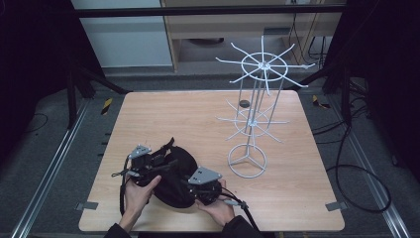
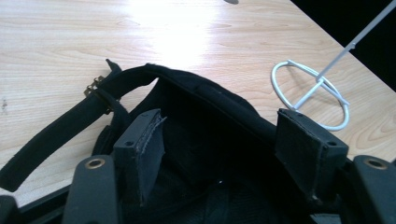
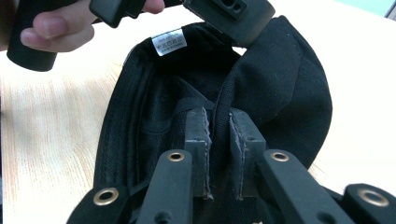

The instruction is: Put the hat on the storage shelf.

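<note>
A black cap (image 1: 174,171) lies upside down on the wooden table (image 1: 198,114), near the front edge. My right gripper (image 1: 187,184) is shut on the cap's rim; in the right gripper view the fabric edge (image 3: 219,107) is pinched between its pads (image 3: 198,133). A white label (image 3: 169,42) shows inside the cap (image 3: 280,84). My left gripper (image 1: 165,163) is open at the cap's opposite side. Its pads (image 2: 142,144) stand wide apart with the cap's rim (image 2: 210,100) between them. The cap's back strap (image 2: 51,137) trails left on the table.
A tall white wire display rack (image 1: 255,116) stands right of centre, its ring base (image 2: 310,95) close behind the cap. A small dark disc (image 1: 243,103) lies on the table behind the rack. The person's hand (image 3: 51,28) holds the left gripper (image 3: 229,14).
</note>
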Available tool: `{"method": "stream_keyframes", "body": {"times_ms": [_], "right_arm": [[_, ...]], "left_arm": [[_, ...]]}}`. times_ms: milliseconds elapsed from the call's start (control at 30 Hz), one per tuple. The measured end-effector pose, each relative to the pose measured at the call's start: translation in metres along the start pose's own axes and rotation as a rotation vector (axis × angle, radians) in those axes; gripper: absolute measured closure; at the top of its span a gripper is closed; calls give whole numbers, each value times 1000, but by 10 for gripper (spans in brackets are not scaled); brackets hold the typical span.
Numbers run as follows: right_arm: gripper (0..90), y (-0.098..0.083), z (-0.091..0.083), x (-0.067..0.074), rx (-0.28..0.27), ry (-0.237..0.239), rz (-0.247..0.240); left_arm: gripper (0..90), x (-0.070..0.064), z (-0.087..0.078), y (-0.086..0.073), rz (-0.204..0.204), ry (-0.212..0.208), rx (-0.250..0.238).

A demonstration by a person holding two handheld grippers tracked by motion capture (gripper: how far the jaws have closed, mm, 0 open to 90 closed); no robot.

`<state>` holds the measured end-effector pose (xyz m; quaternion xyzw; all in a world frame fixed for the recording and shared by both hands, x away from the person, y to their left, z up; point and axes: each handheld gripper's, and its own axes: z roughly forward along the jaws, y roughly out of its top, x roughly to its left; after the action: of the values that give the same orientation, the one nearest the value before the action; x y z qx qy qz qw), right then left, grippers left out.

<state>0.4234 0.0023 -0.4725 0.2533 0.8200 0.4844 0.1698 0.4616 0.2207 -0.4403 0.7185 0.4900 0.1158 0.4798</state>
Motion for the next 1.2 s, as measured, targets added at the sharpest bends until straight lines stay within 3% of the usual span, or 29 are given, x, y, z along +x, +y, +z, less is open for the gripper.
{"method": "stream_keyframes", "body": {"times_ms": [200, 333, 500, 533, 667, 767, 800, 900, 1067, 1200], "right_arm": [[804, 1, 1, 6, -10, 27, -21], [804, 1, 1, 9, -9, 35, -30], [784, 2, 1, 9, -9, 46, -28], [734, 2, -1, 8, -12, 60, -10], [649, 5, -16, 2, -44, 99, 25], [630, 4, -31, -4, -68, 95, 30], [618, 1, -44, -11, -87, 76, 49], [603, -5, -53, -22, -85, 39, 69], [557, -15, -47, -29, -40, 11, 92], [511, -14, -43, -25, -49, 24, 86]], "left_arm": [[274, -5, 9, -2, 21, 1, 34], [280, -4, 16, -4, -15, 2, 60], [494, -4, 18, -4, -44, -18, 60], [539, -4, 16, -3, -47, -25, 56], [622, -5, 11, -1, -49, -49, 45], [668, -7, 6, 1, -49, -64, 31], [684, -9, 1, 3, -45, -73, 15], [715, -14, -9, 7, -16, -89, -11], [769, -24, -29, 14, 38, -126, -56], [798, -30, -44, 19, 70, -160, -97]]}}
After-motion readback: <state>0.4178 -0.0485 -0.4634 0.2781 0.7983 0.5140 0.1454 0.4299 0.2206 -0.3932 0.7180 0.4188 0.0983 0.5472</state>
